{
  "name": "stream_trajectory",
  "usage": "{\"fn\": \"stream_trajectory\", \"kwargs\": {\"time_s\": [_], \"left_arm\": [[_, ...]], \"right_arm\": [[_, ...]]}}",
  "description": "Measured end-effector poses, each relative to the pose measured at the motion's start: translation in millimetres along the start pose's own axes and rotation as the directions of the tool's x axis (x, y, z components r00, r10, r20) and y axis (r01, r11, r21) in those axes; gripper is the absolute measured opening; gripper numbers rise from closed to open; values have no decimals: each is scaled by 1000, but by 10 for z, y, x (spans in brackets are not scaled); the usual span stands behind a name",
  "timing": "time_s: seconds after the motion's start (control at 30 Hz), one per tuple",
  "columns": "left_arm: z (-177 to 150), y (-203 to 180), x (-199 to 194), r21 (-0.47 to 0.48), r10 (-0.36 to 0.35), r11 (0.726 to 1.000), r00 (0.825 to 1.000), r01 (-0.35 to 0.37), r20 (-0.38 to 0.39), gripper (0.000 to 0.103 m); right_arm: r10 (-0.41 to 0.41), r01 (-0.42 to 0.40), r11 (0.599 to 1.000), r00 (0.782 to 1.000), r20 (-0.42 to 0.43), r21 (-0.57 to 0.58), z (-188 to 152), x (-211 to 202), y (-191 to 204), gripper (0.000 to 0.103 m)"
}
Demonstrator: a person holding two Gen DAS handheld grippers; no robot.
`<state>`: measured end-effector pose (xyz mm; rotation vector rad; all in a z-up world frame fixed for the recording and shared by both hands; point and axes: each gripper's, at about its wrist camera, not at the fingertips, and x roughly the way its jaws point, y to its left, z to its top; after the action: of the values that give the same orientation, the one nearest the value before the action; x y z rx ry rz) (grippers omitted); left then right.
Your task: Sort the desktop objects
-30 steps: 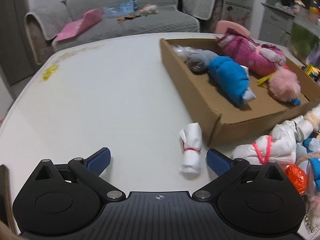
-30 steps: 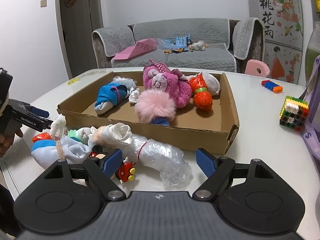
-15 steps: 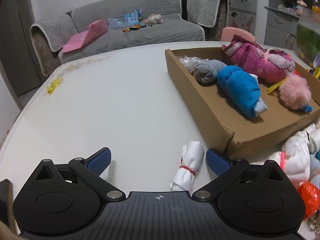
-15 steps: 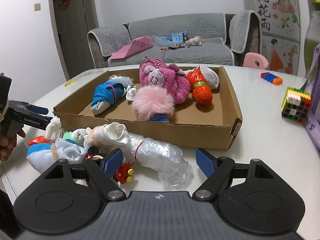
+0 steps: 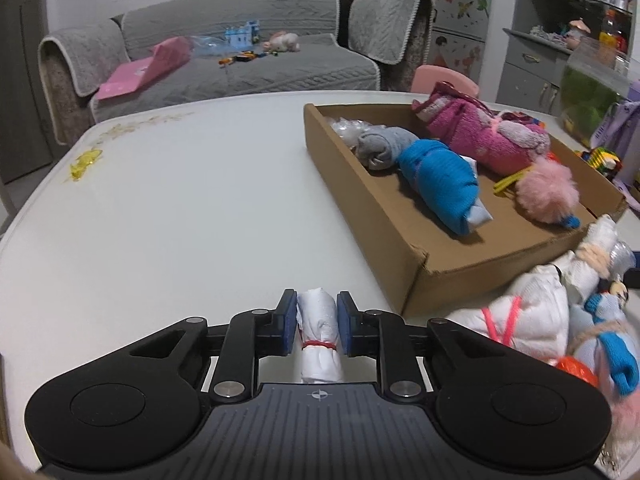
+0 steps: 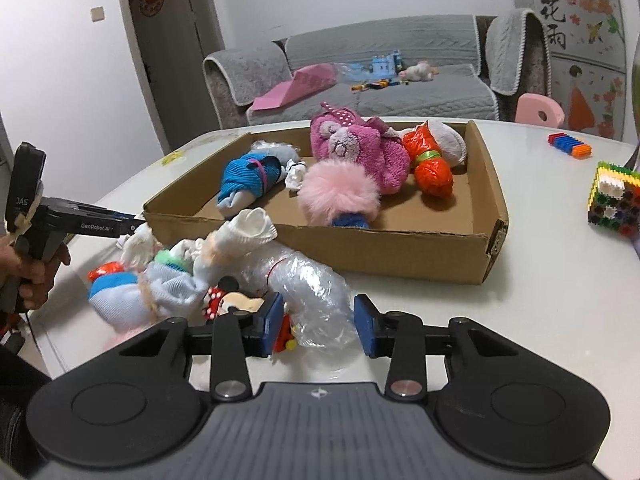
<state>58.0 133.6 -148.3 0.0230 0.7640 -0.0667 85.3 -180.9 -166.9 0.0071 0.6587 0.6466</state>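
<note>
Left wrist view: the left gripper (image 5: 317,326) has just closed, and its blue pads (image 5: 289,326) now press on both sides of a small white cloth roll (image 5: 319,332) tied with a red band, lying on the white table (image 5: 192,208) at 6 o'clock. The cardboard box (image 5: 400,232) sits at 2 o'clock, holding a grey roll (image 5: 380,150), a blue roll (image 5: 438,182), a magenta towel toy (image 5: 480,136) and a pink pompom (image 5: 546,192). A pile of white and pale-blue bundles (image 5: 540,308) lies at 4 o'clock, just outside the box's near corner.

Right wrist view: the right gripper (image 6: 319,324) has just been closing; its pads sit on either side of a clear plastic-wrapped bundle (image 6: 312,292) at 6 o'clock. The left pad touches it, while whether the right pad touches cannot be told. The box (image 6: 400,248) lies at 12 o'clock, with an orange bundle (image 6: 430,164) inside. The heap of bundles (image 6: 160,280) is at 9 o'clock, and a block cube (image 6: 614,204) stands at 3 o'clock.
</note>
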Motion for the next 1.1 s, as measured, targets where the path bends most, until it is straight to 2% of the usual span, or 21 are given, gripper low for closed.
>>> {"fn": "stream_trajectory", "kwargs": {"time_s": [0.13,0.33,0.4,0.57,0.67,0.77,0.97,1.1], "left_arm": [[-5,-14,-3,5,2,1000,1000,-2,-4,27],[-18,-20,-11,8,5,1000,1000,-5,-3,29],[-21,-23,-14,11,6,1000,1000,-6,-3,29],[-22,-23,-19,12,4,1000,1000,-4,-3,29],[-27,-25,-26,17,5,1000,1000,-5,-3,29],[-29,-22,-28,15,5,1000,1000,-5,-2,29],[-32,-31,-35,17,3,1000,1000,-3,-2,32],[-36,-19,-33,18,0,1000,1000,0,-2,32]], "right_arm": [[-36,36,999,999,8,-18,-13,0,-46,40],[-30,30,999,1000,3,-41,72,134,-55,39],[-32,32,999,999,9,-42,96,172,-65,44],[11,-10,999,1000,16,-41,124,217,-83,62],[47,-46,997,999,24,-57,129,198,-57,70],[128,-128,992,992,-4,-17,147,225,-90,70],[178,-179,983,984,-30,-35,148,225,-10,71],[243,-248,966,967,-75,-78,165,239,95,72]]}}
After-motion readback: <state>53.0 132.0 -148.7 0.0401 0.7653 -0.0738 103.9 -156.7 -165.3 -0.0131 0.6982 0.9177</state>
